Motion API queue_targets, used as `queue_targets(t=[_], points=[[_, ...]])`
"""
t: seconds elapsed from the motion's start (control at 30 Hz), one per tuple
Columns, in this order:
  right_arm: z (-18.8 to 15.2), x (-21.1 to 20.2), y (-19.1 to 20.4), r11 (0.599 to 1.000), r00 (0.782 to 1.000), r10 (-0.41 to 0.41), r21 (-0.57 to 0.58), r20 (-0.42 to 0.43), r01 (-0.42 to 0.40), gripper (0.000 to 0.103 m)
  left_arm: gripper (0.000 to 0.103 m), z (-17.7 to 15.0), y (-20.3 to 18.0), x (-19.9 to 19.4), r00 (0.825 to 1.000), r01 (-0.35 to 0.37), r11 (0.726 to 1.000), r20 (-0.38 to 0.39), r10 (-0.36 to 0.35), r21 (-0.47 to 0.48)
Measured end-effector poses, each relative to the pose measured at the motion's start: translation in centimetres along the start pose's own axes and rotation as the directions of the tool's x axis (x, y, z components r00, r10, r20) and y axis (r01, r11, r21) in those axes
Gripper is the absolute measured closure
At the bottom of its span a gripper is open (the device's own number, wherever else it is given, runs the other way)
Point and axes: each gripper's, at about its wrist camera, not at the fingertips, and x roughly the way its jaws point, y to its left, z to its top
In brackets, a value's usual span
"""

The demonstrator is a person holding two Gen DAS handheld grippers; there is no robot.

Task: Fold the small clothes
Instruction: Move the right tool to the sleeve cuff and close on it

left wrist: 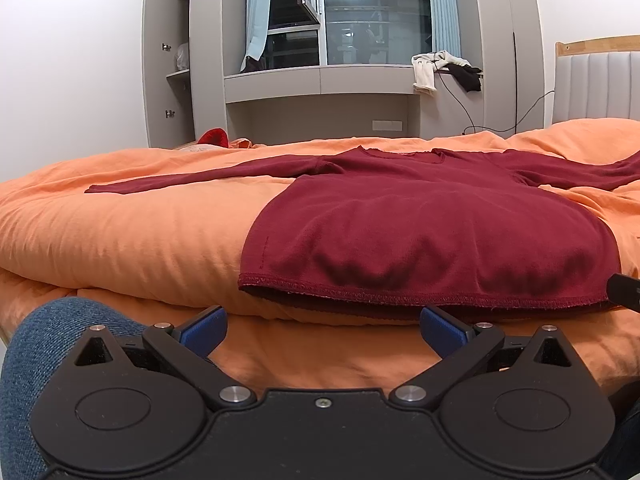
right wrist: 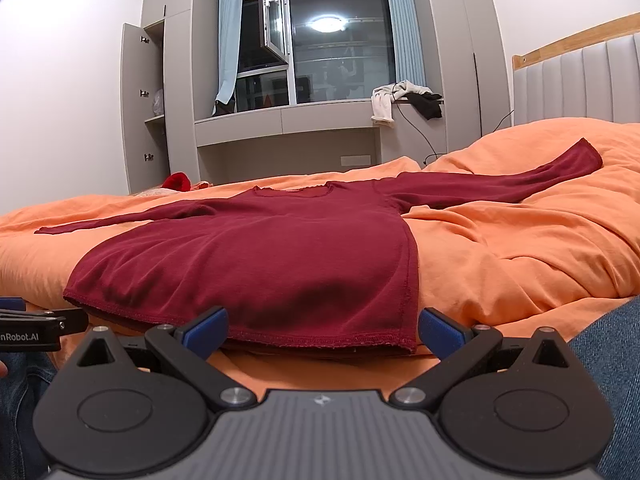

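Observation:
A dark red long-sleeved shirt lies flat on the orange duvet, sleeves spread to both sides, hem towards me. It also shows in the right wrist view. My left gripper is open and empty, just short of the hem's left part. My right gripper is open and empty, just short of the hem's right corner. The left gripper's tip shows at the left edge of the right wrist view. The right gripper's tip shows at the right edge of the left wrist view.
A red item lies at the bed's far left edge. A padded headboard stands at the right. A window ledge with a white garment and a dark one is behind the bed. My denim-clad legs are beside the grippers.

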Motion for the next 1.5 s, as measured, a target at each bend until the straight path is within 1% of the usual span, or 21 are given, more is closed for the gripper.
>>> queue_targets(t=[0.13, 0.2, 0.23, 0.27, 0.33, 0.37, 0.43, 0.47, 0.5, 0.57, 0.63, 0.73, 0.77, 0.87, 0.93, 1.0, 1.1, 1.2, 1.27, 1.37, 1.5], points=[[0.0, -0.1, 0.1, 1.000, 1.000, 0.014, 0.006, 0.008, -0.014, 0.000, 0.001, 0.0, -0.1, 0.2, 1.000, 0.000, 1.000, -0.004, 0.000, 0.005], [0.1, -0.2, -0.1, 0.999, 0.999, 0.046, 0.027, 0.012, -0.047, 0.000, 0.001, 0.1, -0.1, 0.2, 1.000, -0.001, 1.000, -0.005, 0.001, 0.006], [0.3, -0.2, -0.3, 0.996, 0.997, 0.077, 0.046, 0.008, -0.078, 0.000, 0.001, 0.2, -0.1, 0.3, 1.000, 0.002, 1.000, -0.010, -0.002, 0.003], [0.5, -0.1, -0.6, 0.991, 0.993, 0.117, 0.070, 0.004, -0.117, 0.000, 0.001, 0.6, 0.0, 0.7, 0.999, 0.016, 1.000, -0.035, -0.016, -0.005], [1.0, 0.0, -1.4, 0.958, 0.969, 0.247, 0.146, 0.010, -0.246, 0.000, 0.001, 1.9, 0.1, 1.3, 0.996, 0.038, 0.999, -0.080, -0.040, -0.023], [1.5, 0.2, -2.0, 0.928, 0.948, 0.318, 0.200, 0.015, -0.315, 0.000, 0.001, 2.9, 0.1, 1.5, 0.996, 0.053, 0.998, -0.073, -0.055, -0.028], [2.3, 0.8, -2.9, 0.885, 0.917, 0.399, 0.256, 0.012, -0.389, 0.000, 0.001, 4.9, -0.1, 2.1, 0.996, 0.084, 0.996, -0.037, -0.084, -0.011], [2.9, 1.1, -3.5, 0.871, 0.904, 0.428, 0.263, 0.010, -0.415, 0.000, 0.001, 6.0, -0.4, 2.6, 0.996, 0.085, 0.996, -0.022, -0.084, 0.005], [3.5, 1.2, -3.9, 0.872, 0.903, 0.430, 0.256, 0.009, -0.418, 0.000, 0.001, 6.9, -0.6, 3.2, 0.997, 0.076, 0.997, -0.009, -0.076, 0.021], [5.1, 1.5, -5.2, 0.892, 0.915, 0.404, 0.216, 0.016, -0.398, 0.000, 0.001, 8.9, -1.4, 4.5, 0.998, 0.066, 0.996, 0.014, -0.067, 0.052], [6.5, 2.0, -6.5, 0.915, 0.931, 0.364, 0.178, 0.026, -0.363, 0.000, 0.001, 10.6, -2.1, 5.8, 0.997, 0.076, 0.995, 0.029, -0.078, 0.063], [8.6, 3.1, -9.1, 0.953, 0.964, 0.264, 0.144, 0.033, -0.266, 0.000, 0.001, 12.5, -3.5, 8.5, 0.994, 0.094, 0.992, 0.040, -0.098, 0.086], [9.3, 3.6, -10.1, 0.966, 0.976, 0.215, 0.139, 0.043, -0.219, 0.000, 0.001, 13.1, -4.1, 9.6, 0.994, 0.098, 0.991, 0.040, -0.102, 0.088], [10.5, 5.3, -12.9, 0.985, 0.994, 0.085, 0.146, 0.063, -0.093, 0.000, 0.001, 14.6, -5.3, 12.6, 0.991, 0.133, 0.990, 0.007, -0.134, 0.044], [10.9, 6.7, -14.4, 0.987, 0.998, 0.023, 0.160, 0.057, -0.032, 0.000, 0.001, 15.5, -6.4, 14.8, 0.986, 0.166, 0.986, -0.020, -0.165, 0.025], [11.4, 8.4, -16.4, 0.983, 0.999, -0.025, 0.184, 0.033, 0.018, 0.000, 0.001, 16.1, -7.7, 16.6, 0.984, 0.176, 0.983, -0.024, -0.175, 0.049], [12.0, 11.2, -18.6, 0.974, 0.997, -0.073, 0.216, 0.007, 0.070, 0.000, 0.001, 16.8, -9.4, 18.8, 0.984, 0.176, 0.978, -0.004, -0.177, 0.107], [13.1, 14.8, -20.5, 0.968, 0.995, -0.103, 0.228, -0.019, 0.104, 0.000, 0.000, 17.2, -10.6, 20.8, 0.985, 0.170, 0.977, 0.013, -0.173, 0.131], [14.1, 17.1, -20.9, 0.971, 0.993, -0.114, 0.209, -0.029, 0.118, 0.000, 0.001, 17.3, -11.1, 22.1, 0.985, 0.172, 0.976, 0.002, -0.174, 0.131], [14.9, 19.5, -21.2, 0.977, 0.988, -0.157, 0.143, -0.012, 0.157, 0.000, 0.001, 16.8, -11.6, 23.9, 0.986, 0.167, 0.977, -0.018, -0.166, 0.133], [13.8, 21.1, -22.1, 0.969, 0.970, -0.241, 0.066, 0.020, 0.239, 0.000, 0.001, 15.7, -11.5, 25.7, 0.986, 0.160, 0.982, -0.056, -0.155, 0.096]])
